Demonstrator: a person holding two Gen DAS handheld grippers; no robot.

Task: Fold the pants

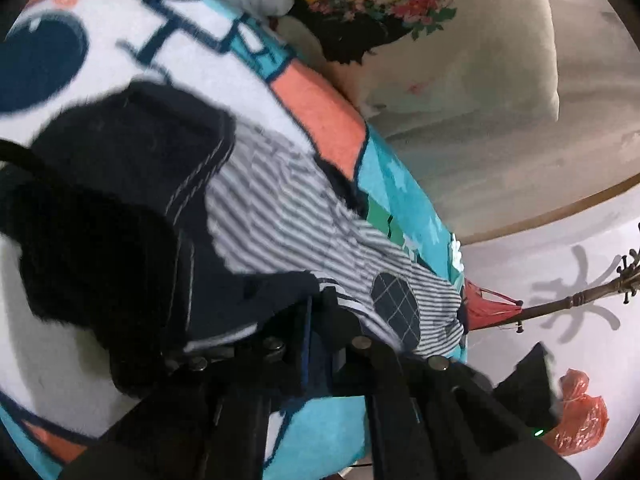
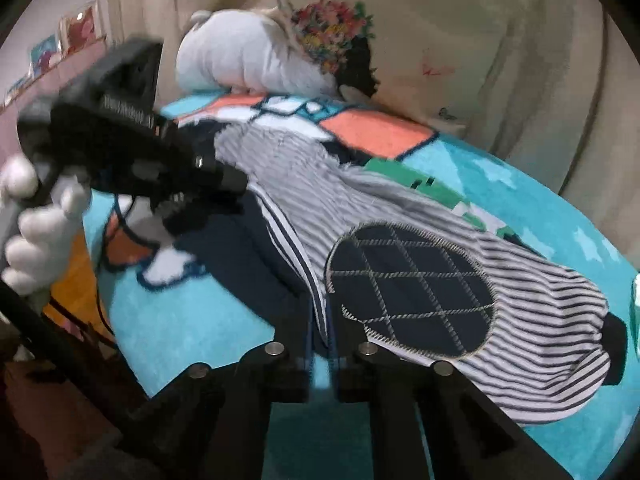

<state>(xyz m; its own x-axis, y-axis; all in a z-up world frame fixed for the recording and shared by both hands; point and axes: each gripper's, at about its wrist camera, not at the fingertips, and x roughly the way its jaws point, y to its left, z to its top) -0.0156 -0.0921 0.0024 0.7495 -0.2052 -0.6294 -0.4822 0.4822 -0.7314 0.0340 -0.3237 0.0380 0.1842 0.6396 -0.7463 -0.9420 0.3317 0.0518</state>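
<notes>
Your striped pants (image 2: 400, 216) lie stretched along the bed, on a turquoise cartoon blanket (image 2: 192, 320), with the quilted navy knee patch (image 2: 412, 292) facing up. Your right gripper (image 2: 320, 354) has its fingers narrowed on the navy side-stripe edge of the fabric, pinching it just beside the patch. Your left gripper (image 1: 320, 320) appears clamped on navy cloth near the waistband, though blur makes that hard to confirm. A grey pillow (image 2: 248, 60) sits at the bed's far end.
</notes>
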